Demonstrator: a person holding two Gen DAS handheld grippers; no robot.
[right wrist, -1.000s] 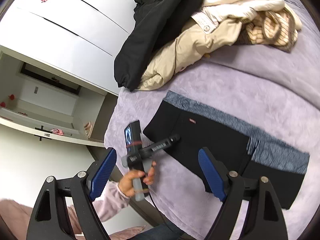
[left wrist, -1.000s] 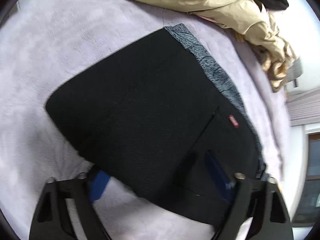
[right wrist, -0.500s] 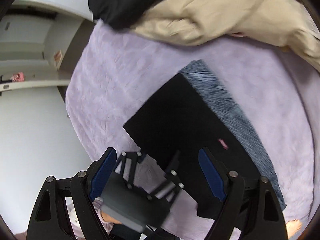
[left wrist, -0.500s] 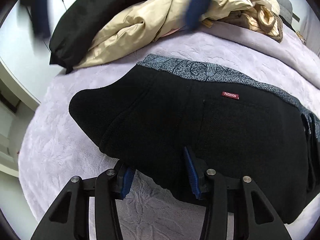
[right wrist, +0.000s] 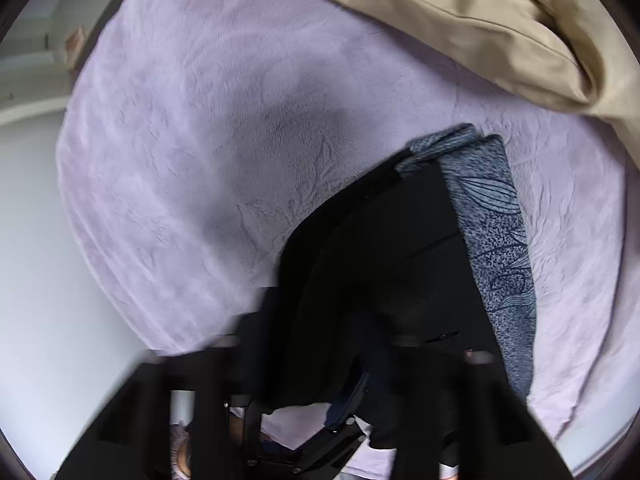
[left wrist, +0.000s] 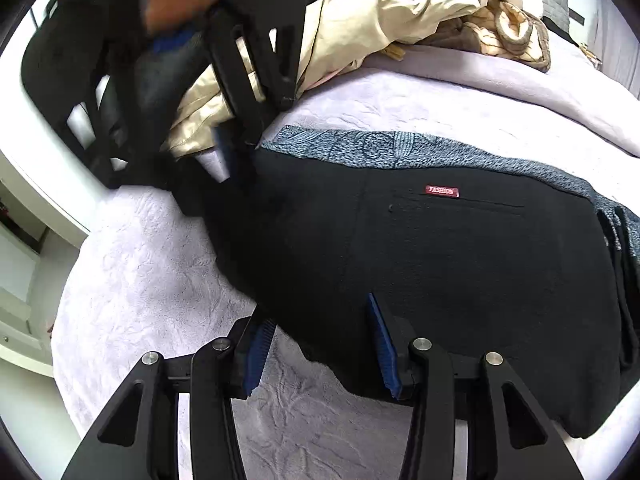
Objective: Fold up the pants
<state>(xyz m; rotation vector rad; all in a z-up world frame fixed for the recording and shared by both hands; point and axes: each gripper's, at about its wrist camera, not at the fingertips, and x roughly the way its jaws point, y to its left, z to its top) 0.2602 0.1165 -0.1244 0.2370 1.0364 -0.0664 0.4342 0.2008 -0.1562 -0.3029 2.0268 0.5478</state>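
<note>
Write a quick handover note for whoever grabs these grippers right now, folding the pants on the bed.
Left gripper: part open, straddling the near edge of the black pants; whether its pads press on the cloth is unclear.
Right gripper: jaws closing at the pants' far left corner by the patterned waistband; blurred, grip unclear.
Pants lie already folded over on the purple blanket, clothes pile behind.
Left to do: confirm both grips, then make the next fold.
</note>
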